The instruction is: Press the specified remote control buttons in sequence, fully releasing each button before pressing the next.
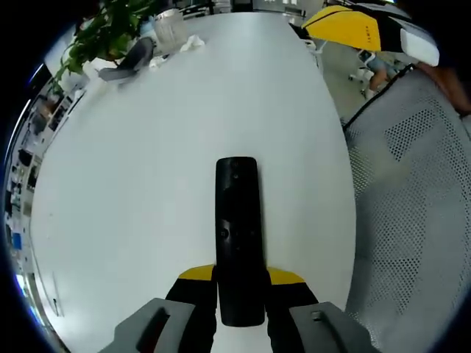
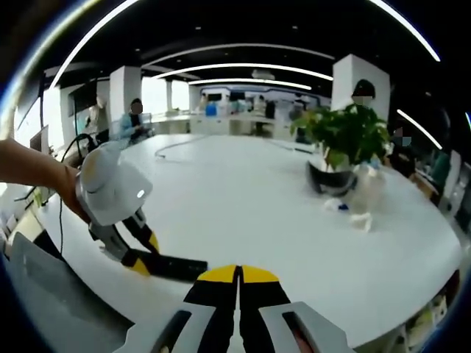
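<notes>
Surface: white oval table (image 1: 147,169) spreads across the left gripper view, and behind it in the right gripper view sits an open office with long ceiling light strips.
Upper left, left gripper view: leafy potted plant (image 1: 103,33) at the table's far end, a grey object and some crumpled white bits just beside it.
Centre, left gripper view: black remote control (image 1: 238,235) lies lengthwise on the table, near end tucked between the jaws.
Left gripper (image 1: 239,312): clamped on the remote's near end, yellow-tipped jaws hugging both sides of it.
Right edge, left gripper view: grey mesh chair (image 1: 412,213) just off the table's rim.
Left side, right gripper view: a person's hand (image 2: 62,184) carries the left gripper, and the remote pokes out from it, flat near the table edge.
Bottom centre, right gripper view: right gripper (image 2: 237,283), jaws pressed together with nothing between them, above the table and apart from the remote.
Right, right gripper view: the plant again, in a dark pot.
</notes>
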`<state>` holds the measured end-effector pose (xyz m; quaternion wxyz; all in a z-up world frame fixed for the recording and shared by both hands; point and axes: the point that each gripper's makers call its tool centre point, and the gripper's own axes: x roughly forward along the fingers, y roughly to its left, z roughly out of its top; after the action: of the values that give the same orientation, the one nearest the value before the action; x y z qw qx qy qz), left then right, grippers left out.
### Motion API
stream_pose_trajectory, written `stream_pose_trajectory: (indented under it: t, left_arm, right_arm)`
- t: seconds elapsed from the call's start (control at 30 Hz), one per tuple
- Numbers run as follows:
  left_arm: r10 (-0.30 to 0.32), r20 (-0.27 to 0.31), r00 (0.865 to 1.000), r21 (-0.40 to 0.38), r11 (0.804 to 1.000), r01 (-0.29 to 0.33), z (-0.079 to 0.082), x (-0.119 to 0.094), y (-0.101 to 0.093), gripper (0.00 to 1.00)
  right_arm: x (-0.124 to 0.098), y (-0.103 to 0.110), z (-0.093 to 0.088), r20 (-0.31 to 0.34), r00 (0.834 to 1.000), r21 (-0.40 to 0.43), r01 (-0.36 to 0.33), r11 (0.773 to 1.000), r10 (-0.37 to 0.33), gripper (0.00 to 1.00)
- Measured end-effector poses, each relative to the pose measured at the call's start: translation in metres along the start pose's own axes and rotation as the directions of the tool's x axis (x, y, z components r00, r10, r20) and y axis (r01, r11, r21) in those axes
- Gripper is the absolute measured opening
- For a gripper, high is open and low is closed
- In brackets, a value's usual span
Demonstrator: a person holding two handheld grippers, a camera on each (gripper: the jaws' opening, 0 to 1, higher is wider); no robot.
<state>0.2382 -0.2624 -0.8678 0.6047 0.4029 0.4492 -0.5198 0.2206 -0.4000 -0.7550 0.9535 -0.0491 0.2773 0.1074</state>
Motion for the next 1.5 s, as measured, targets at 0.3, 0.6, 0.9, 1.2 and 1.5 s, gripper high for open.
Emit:
stream_pose_trajectory:
  t: [0.3, 0.6, 0.9, 1.2, 1.5]
  left_arm:
    - [-0.006, 0.014, 1.000, 0.002, 1.000, 0.006, 0.000, -0.001, -0.011, 0.23]
    - [-0.006, 0.029, 1.000, 0.002, 1.000, 0.006, 0.001, 0.000, -0.019, 0.23]
    - [-0.010, 0.079, 0.997, 0.004, 1.000, 0.009, 0.001, -0.001, -0.021, 0.24]
    - [-0.019, 0.126, 0.992, 0.018, 1.000, 0.017, 0.002, -0.001, -0.020, 0.25]
    - [-0.012, 0.146, 0.989, 0.004, 1.000, 0.012, 0.000, -0.002, -0.021, 0.25]
  right_arm:
    - [0.001, 0.000, -0.001, -0.005, 1.000, -0.008, 0.001, 1.000, -0.001, 0.00]
    - [0.002, 0.000, -0.002, -0.012, 1.000, -0.006, 0.001, 1.000, -0.001, 0.00]
    - [0.001, -0.003, -0.003, -0.010, 1.000, -0.001, 0.009, 1.000, -0.009, 0.00]
    - [0.000, -0.003, 0.001, 0.007, 1.000, 0.014, 0.001, 1.000, -0.001, 0.00]
    - [0.000, -0.003, 0.000, 0.006, 1.000, 0.010, 0.004, 1.000, -0.004, 0.00]
